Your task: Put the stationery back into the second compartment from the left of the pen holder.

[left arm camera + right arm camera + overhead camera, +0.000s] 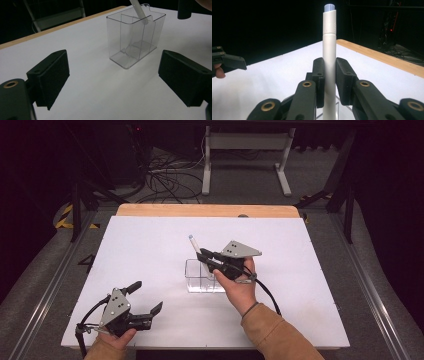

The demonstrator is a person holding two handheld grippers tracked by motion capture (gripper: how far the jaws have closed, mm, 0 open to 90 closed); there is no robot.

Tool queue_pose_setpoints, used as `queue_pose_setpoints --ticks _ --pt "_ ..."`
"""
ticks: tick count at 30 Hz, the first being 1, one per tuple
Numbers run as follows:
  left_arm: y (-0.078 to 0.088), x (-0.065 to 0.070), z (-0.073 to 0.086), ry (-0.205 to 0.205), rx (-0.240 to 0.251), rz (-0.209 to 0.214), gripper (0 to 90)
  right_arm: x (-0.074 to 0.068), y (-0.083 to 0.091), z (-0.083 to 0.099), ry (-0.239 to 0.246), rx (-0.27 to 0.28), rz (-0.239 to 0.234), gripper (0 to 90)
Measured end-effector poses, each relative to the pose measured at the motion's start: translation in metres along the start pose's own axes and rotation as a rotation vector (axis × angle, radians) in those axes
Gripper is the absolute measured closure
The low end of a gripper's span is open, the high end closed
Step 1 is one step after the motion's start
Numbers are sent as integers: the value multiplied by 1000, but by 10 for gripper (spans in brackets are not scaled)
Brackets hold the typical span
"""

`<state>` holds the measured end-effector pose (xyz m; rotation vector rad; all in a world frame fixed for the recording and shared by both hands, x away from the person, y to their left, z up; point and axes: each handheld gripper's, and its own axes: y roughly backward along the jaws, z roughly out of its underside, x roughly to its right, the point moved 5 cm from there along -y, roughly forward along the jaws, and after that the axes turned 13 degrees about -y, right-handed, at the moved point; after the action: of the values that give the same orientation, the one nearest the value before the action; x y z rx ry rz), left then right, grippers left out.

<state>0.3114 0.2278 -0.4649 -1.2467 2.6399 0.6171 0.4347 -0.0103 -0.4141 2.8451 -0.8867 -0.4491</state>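
Left hand-held gripper (148, 297) near the table's (150, 245) near-left corner, spread wide, empty. Mid-table, clear divided organizer (202, 276). Right hand-held gripper (204, 255) directly above, clenched on white marker (329, 50), long axis near-upright, lower end inside a compartment.

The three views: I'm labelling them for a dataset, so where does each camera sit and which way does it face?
High view: above the person's side, looking forward and down at the white table; both hands show.
Left gripper view: on the left gripper, facing the clear box; open jaws.
Right gripper view: on the right gripper, jaws clamping the white pen.
All share the pen.
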Motion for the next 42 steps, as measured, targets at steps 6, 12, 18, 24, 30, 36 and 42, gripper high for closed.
queue_pose_setpoints --ticks 6,12,18,24,30,36,42 --pt "0 0 0 0 0 0 107 1 0 7 -4 -19 3 789" --pt "0 0 0 -1 -1 0 107 0 2 9 2 -23 1 789" --pt "0 0 -1 -4 1 0 107 0 7 11 -2 -34 11 686" --pt "0 0 -1 -2 1 1 107 -1 20 3 64 10 56 527" --pt "0 0 0 -2 0 2 107 -5 31 -7 83 0 55 386" --pt "0 0 0 5 -1 0 107 -9 41 -17 101 8 45 333" --pt "0 1 0 5 -1 0 107 -10 46 -21 118 13 44 315"
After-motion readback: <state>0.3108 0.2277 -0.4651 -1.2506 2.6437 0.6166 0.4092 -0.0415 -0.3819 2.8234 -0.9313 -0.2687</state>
